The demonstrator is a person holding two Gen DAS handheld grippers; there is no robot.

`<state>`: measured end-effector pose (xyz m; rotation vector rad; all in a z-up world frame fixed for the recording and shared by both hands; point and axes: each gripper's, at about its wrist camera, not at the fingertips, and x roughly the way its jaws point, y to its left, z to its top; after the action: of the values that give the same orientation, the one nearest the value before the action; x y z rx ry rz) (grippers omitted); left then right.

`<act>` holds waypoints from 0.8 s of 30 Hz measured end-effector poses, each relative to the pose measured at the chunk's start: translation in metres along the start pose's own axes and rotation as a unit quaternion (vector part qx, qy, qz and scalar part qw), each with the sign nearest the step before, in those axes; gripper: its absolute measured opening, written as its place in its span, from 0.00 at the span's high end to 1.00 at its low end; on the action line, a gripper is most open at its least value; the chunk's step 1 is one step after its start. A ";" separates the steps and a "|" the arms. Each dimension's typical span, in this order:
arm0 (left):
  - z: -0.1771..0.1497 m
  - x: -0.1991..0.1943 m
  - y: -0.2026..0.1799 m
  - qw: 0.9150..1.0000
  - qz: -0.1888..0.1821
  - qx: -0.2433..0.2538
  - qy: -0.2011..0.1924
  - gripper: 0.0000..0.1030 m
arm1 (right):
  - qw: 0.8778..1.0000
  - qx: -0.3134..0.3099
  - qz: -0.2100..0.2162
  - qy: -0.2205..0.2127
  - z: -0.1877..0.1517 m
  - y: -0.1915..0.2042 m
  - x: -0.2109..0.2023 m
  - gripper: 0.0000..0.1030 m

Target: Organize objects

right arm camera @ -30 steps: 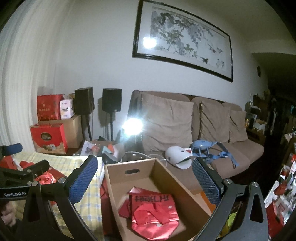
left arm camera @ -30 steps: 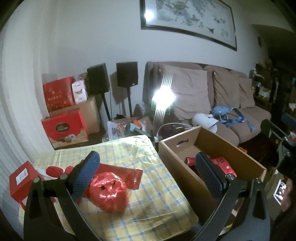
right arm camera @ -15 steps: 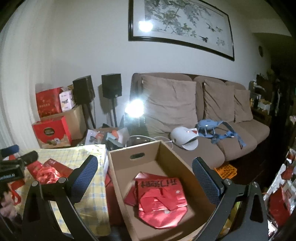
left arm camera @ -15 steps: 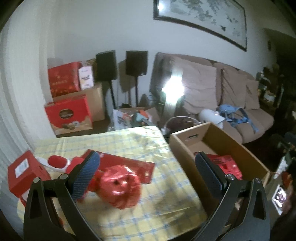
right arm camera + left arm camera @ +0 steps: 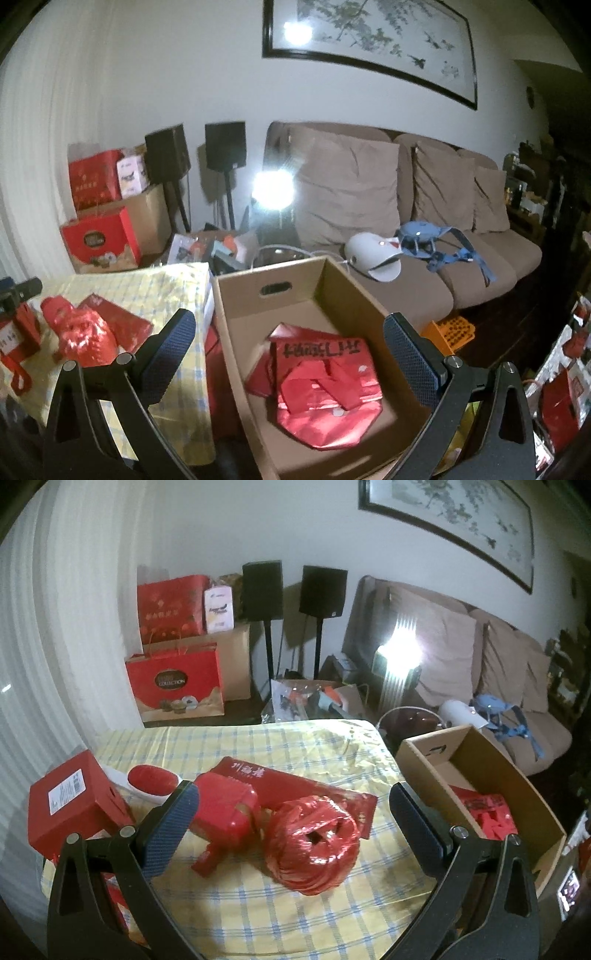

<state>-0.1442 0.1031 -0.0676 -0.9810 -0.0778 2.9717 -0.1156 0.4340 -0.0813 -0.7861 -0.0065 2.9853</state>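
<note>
A shiny red ball of ribbon [image 5: 313,843] lies on the yellow checked tablecloth [image 5: 258,746], between the wide-apart fingers of my open left gripper [image 5: 293,829], which hovers just short of it. Behind the ball lie a flat red packet [image 5: 295,782], a red tape-like roll [image 5: 225,812] and a red box [image 5: 74,805]. To the right stands an open cardboard box [image 5: 295,295] holding folded red bags [image 5: 325,387]. My right gripper [image 5: 290,356] hangs open above that box, empty. The ribbon ball [image 5: 83,341] also shows at the left of the right wrist view.
Red gift bags [image 5: 173,679] and two black speakers [image 5: 321,590] stand against the far wall. A brown sofa [image 5: 406,206] with a white cap and blue straps runs along the right. A bright lamp [image 5: 273,188] glares beside it. An orange crate [image 5: 450,328] sits on the floor.
My left gripper has tilted down and closed in on the red ribbon ball. My right gripper has dropped lower over the cardboard box. Both stay open.
</note>
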 end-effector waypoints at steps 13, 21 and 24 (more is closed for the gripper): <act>0.002 0.022 0.061 0.998 0.028 -0.043 0.022 0.00 | 0.998 -0.016 0.031 0.057 -0.028 0.014 0.048 0.01; 0.013 0.026 0.110 0.997 0.042 -0.053 0.021 0.00 | 0.984 0.018 0.143 0.108 -0.056 0.042 0.074 0.01; 0.011 0.022 0.124 0.996 0.071 -0.048 0.003 0.00 | 0.979 0.015 0.165 0.119 -0.061 0.067 0.080 0.01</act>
<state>-0.1681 -0.0206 -0.0781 -1.0482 -0.1590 3.1197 -0.1584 0.3707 -0.1745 -1.2500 0.1982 3.1563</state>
